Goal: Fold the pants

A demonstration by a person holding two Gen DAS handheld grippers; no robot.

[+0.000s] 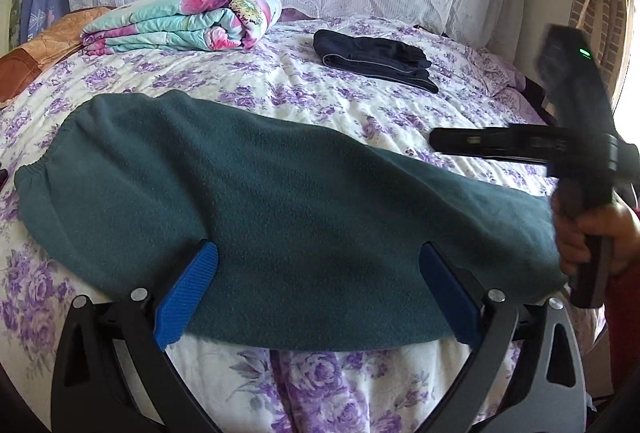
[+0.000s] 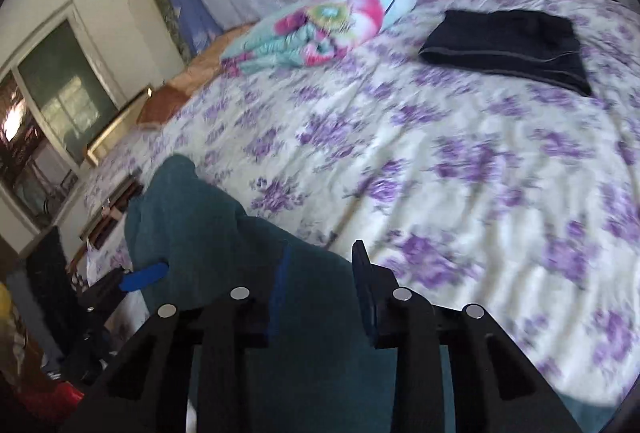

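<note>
Two grippers on one pair of green pants [image 1: 256,225], which lies across the near edge of the bed [image 1: 360,101], already doubled leg on leg, waistband end toward the bed's left edge. Risks first, as we judge them: the fleece is thick and soft, so a pinch that catches only the top layer would peel the two legs apart when lifted and spoil the fold. The right-wrist view is smeared, so that hand looks to be on the move; a grab made at that pace could miss the hem or drag the pants off the near edge. If the left side shifts while the right end is carried over, the halves would land crooked. Left gripper [image 1: 316,293]: jaws wide open, blue pads [image 1: 188,297] straddling the near hem of the pants, one pad over the cloth edge, nothing pinched. Right gripper [image 2: 320,293]: jaws part open, closer together than the left ones, green cloth showing behind the gap, but we cannot tell whether the pads press on it or only hover above; in the left-wrist view it sits over the right end of the pants with the person's hand [image 1: 592,237] around its handle, fingers pointing across the bed, no cloth visibly hanging from them. Also on the bed, well apart toward the far edge: a folded dark garment [image 1: 376,59] and a flowered quilt [image 1: 184,21].
</note>
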